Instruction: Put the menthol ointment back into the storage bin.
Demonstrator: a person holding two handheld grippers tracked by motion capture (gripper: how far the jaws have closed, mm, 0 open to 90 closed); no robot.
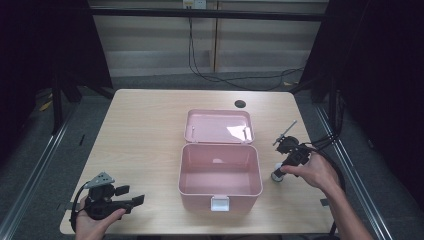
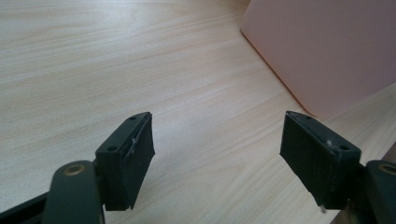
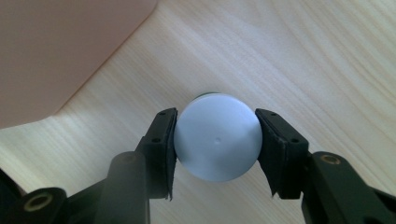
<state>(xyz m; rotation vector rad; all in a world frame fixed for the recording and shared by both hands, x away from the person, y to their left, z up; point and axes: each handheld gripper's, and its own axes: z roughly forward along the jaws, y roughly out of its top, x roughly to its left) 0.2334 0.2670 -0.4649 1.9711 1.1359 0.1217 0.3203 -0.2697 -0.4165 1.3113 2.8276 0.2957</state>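
Observation:
A pink box (image 1: 220, 192) stands open at the table's middle, its lid (image 1: 219, 127) thrown back flat behind it. Its inside looks empty. My right gripper (image 1: 278, 174) is to the right of the box, and its jaws press both sides of a round white cap (image 3: 218, 136) on a small object that stands on the table. My left gripper (image 1: 134, 201) lies low at the table's front left, open, with bare wood between its pads (image 2: 137, 150). The box's pink wall (image 2: 322, 51) shows ahead and to the right of it.
The wooden table (image 1: 145, 135) has a dark round hole (image 1: 240, 104) near its far edge. Cables trail off the right side by my right gripper. A white latch (image 1: 220, 203) sits on the box's front wall. Dark floor and rails surround the table.

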